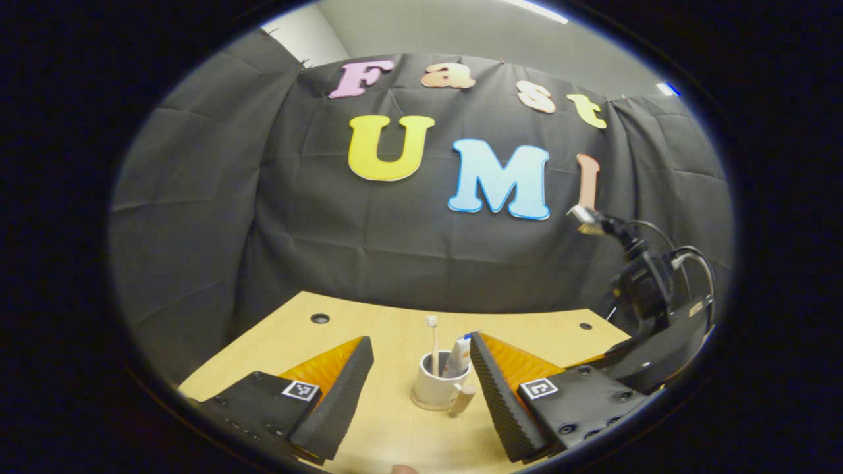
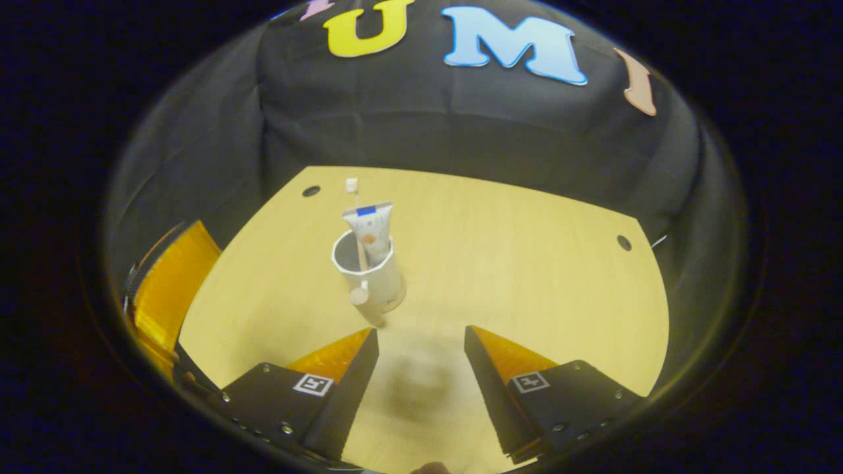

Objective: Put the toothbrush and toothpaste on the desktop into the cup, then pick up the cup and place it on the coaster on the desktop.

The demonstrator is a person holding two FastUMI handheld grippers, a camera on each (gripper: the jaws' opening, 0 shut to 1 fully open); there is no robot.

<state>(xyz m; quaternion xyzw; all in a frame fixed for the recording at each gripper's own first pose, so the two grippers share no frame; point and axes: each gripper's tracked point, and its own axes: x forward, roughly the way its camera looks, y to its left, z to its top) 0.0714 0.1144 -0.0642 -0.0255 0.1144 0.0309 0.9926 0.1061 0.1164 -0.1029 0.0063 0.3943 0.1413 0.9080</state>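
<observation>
Both tools, left and right, gape empty, the cup standing just beyond their tips.

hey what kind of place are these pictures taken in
Probably a staged recording booth, not a real bathroom: black cloth hangs as the wall behind a bare wooden desktop, where a cup holds a toothbrush and toothpaste.

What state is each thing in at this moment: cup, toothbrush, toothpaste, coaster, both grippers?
Cup: upright on the coaster, not gripped.
Toothbrush: standing in the cup, bristles up.
Toothpaste: standing in the cup, leaning on its rim.
Coaster: under the cup on the desk.
Left gripper: open, empty.
Right gripper: open, empty.
</observation>
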